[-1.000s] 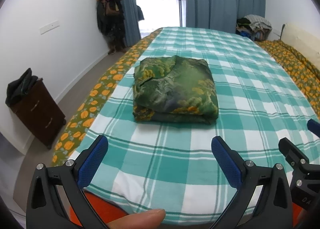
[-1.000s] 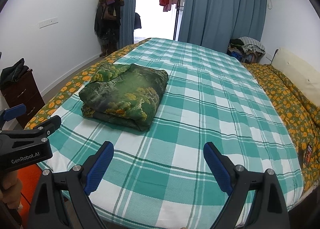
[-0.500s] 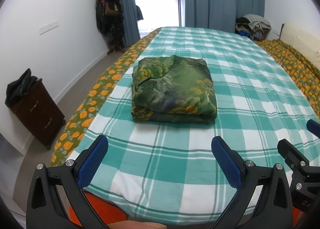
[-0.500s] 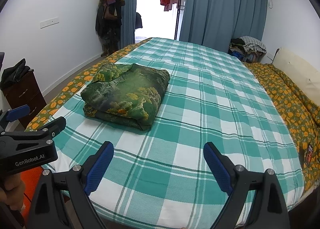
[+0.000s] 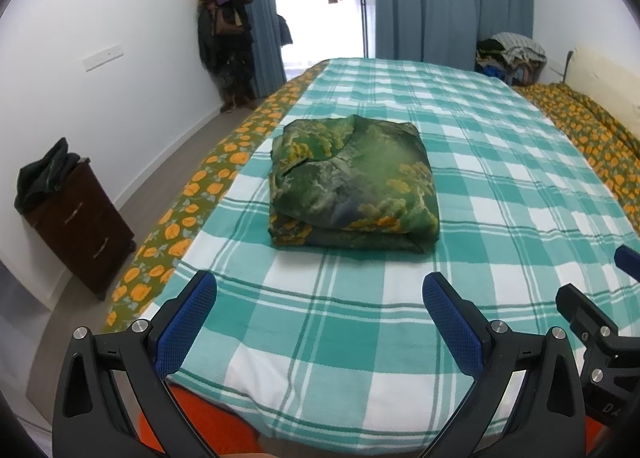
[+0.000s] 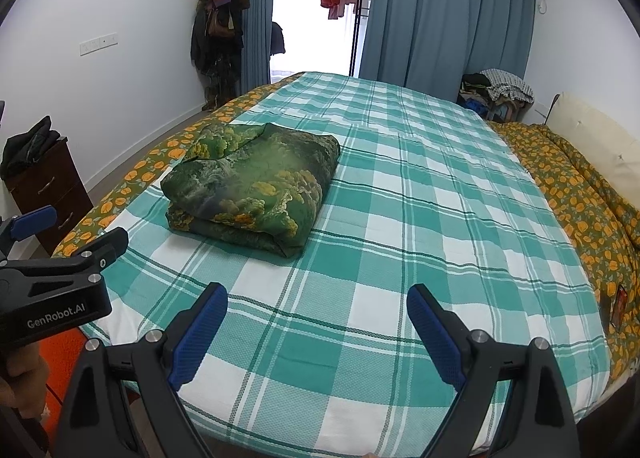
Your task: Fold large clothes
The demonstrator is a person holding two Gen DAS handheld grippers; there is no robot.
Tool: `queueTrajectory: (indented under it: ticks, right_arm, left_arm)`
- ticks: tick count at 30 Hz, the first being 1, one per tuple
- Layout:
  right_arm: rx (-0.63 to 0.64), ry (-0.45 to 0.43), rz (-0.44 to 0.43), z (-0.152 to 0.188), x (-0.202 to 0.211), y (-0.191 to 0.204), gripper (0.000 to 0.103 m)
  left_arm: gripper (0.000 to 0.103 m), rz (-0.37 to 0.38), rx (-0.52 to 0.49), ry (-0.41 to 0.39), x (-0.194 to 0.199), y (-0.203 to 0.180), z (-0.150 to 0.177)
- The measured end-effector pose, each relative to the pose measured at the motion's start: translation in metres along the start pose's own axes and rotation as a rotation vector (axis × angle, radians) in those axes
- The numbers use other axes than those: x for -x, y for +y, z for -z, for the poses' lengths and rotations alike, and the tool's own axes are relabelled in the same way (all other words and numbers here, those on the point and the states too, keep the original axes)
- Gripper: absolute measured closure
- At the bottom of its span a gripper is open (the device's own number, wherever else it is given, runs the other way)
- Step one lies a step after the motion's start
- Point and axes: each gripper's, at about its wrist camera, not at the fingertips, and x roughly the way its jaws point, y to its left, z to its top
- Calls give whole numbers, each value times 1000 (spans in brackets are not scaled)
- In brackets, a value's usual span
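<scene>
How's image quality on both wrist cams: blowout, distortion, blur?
Left wrist: doorway behind the curtains blown out white, strong fisheye bend with dark corners, folded green garment sharp. Right wrist: same backlit doorway clipped, wall edges curve, checked bedsheet evenly lit, no motion blur, soft shadow under the garment.

1. One folded green garment (image 5: 352, 186) lies on the bed.
2. One bed with a checked sheet (image 5: 500, 162).
3. Two grippers: left gripper (image 5: 320, 322), right gripper (image 6: 318, 326).
4. One dark wooden cabinet (image 5: 80, 226).
5. Two blue curtains (image 6: 444, 14).
</scene>
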Motion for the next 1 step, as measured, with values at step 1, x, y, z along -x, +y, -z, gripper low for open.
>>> queueTrajectory:
  ticks: [1]
  right_arm:
    - [-1,0,-1,0,0,0,10]
  left_arm:
    - [1,0,-1,-1,0,0,0]
